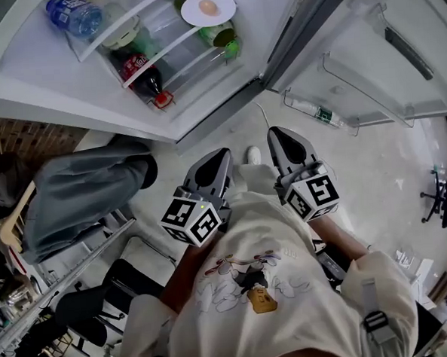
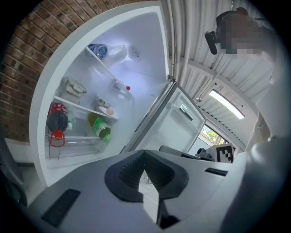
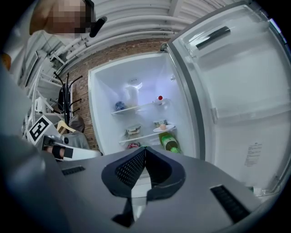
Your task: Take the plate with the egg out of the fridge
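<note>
- Left gripper [image 1: 219, 160]: jaws closed, nothing between them. It is held close to the person's chest, pointing at the open fridge [image 1: 67, 85], well apart from the shelves.
- Plate [image 1: 208, 8] with the egg [image 1: 208, 6]: at the right end of the middle shelf [image 3: 143, 136], by its front edge. A container [image 3: 133, 130] stands further left on the same shelf. A green bottle [image 1: 222, 37] lies just under the plate.
- Right gripper [image 1: 283, 135]: jaws closed, empty, beside the left one and equally far from the plate.
- Fridge door [image 1: 367, 52]: swung wide to the right, out of the path.
- Judgement: the step in hand is the approach.
  - Open the jaws of the gripper that will take the plate before they reach the rim.
  - Bite the rim at the shelf's front edge.
  - Keep the plate level so the egg cannot roll.
  - Draw it straight out, clear of the container and the bottle.
</note>
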Tool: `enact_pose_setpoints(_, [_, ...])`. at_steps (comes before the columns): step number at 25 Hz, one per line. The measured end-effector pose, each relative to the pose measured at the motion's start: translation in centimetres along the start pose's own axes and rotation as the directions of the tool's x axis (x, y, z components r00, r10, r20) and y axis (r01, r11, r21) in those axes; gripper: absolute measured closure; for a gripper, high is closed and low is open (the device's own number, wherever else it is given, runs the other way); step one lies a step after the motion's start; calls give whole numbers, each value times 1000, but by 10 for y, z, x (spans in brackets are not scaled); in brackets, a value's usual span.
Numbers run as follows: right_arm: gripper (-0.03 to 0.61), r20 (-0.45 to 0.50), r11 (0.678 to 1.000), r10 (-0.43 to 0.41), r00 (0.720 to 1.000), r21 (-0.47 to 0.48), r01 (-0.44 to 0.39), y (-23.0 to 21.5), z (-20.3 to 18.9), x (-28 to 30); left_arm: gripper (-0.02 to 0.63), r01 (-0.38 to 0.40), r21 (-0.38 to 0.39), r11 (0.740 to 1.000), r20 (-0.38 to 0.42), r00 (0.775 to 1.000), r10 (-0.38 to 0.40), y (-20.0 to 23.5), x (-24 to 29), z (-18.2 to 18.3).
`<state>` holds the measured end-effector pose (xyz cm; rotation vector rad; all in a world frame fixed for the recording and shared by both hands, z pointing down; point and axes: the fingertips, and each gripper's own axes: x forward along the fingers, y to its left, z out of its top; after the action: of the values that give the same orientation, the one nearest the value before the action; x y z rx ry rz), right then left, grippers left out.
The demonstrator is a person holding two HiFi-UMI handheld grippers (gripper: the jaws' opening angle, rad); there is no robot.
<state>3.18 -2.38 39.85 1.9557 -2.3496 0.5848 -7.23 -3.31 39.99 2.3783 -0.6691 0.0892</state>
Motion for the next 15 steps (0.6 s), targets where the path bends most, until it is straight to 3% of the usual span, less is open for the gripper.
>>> enact_pose_setpoints(10, [572, 40, 997, 81, 996, -2, -81, -21, 30, 43, 606, -38, 16, 999, 29, 999, 37, 4, 47, 27])
enact_pose_setpoints(15, [572, 35, 986, 122, 992, 107, -125, -32, 31, 60, 606, -22, 38, 999, 26, 999, 21, 2, 68, 31])
